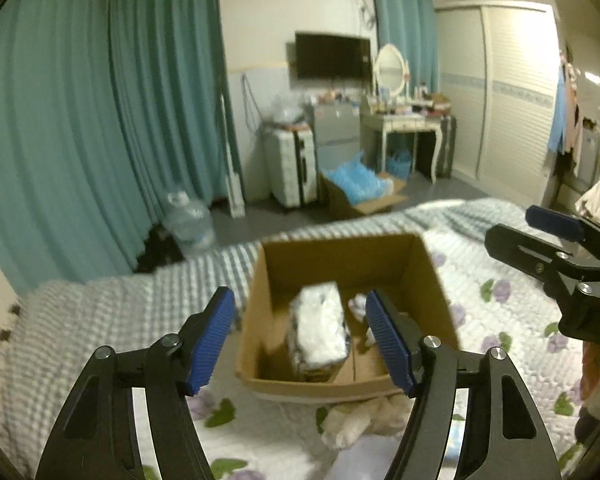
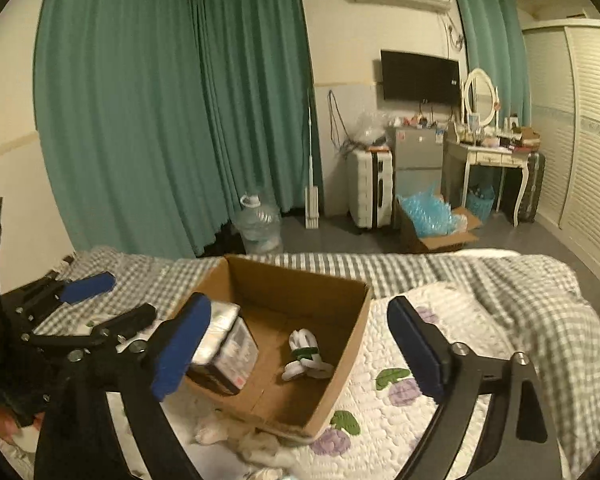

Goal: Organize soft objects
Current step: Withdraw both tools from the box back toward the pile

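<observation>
An open cardboard box [image 1: 428, 276] [image 2: 348, 340] stands on the bed. Inside lie a white plastic-wrapped pack [image 1: 322, 326] [image 2: 224, 340] and a small rolled white and green bundle [image 2: 306, 354]. A cream fluffy soft thing [image 1: 364, 416] [image 2: 256, 442] lies on the quilt against the box's near side. My left gripper [image 1: 302, 338] is open and empty, above the box's near edge. My right gripper [image 2: 300, 350] is open and empty over the box; it also shows in the left wrist view [image 1: 540, 232]. The left gripper shows at the left of the right wrist view [image 2: 104, 300].
The bed has a white floral quilt [image 2: 392, 368] and a grey checked blanket [image 2: 500, 284]. Beyond it are teal curtains [image 2: 160, 120], a water jug [image 2: 260, 224], a suitcase [image 2: 370, 188], a floor box of blue plastic [image 2: 432, 220] and a dressing table [image 2: 488, 156].
</observation>
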Tool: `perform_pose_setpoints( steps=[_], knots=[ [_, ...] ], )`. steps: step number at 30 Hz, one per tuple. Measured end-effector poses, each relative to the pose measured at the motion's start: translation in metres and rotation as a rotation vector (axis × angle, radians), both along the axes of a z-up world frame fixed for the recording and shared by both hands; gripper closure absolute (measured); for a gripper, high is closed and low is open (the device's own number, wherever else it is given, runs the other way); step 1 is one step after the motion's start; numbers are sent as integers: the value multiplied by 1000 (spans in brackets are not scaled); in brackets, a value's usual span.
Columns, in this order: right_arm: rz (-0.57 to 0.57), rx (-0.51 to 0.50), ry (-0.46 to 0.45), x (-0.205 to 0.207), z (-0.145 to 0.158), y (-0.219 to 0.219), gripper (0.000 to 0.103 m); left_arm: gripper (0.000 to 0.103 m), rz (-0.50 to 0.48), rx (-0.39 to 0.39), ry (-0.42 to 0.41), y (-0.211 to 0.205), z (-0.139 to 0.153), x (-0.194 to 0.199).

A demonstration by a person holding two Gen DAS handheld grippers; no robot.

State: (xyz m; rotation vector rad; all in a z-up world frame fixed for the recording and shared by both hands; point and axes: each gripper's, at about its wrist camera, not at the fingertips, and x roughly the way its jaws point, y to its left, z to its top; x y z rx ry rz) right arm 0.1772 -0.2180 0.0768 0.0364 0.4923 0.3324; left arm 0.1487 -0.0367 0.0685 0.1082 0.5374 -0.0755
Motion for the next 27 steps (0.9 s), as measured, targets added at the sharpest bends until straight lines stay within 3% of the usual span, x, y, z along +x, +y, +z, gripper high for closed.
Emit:
perform_pose_setpoints(
  steps=[3, 7, 13, 19, 27],
  knots=[
    [-22, -41, -39, -33, 30, -7, 10, 20, 7, 5, -72, 0, 32, -36],
    [-35, -86, -83, -77, 61, -14, 8, 20, 51, 36, -165, -1, 61, -78],
    [-25, -99, -137, -134, 71, -27, 5, 20, 23, 41, -98, -6, 51, -107],
    [9, -163, -70, -137, 19, -31, 5, 20, 31, -41, 42, -7, -9, -101],
    [64, -131, 144, -96, -94, -33, 5, 20, 64, -59, 255, -18, -107, -74]
  ],
)
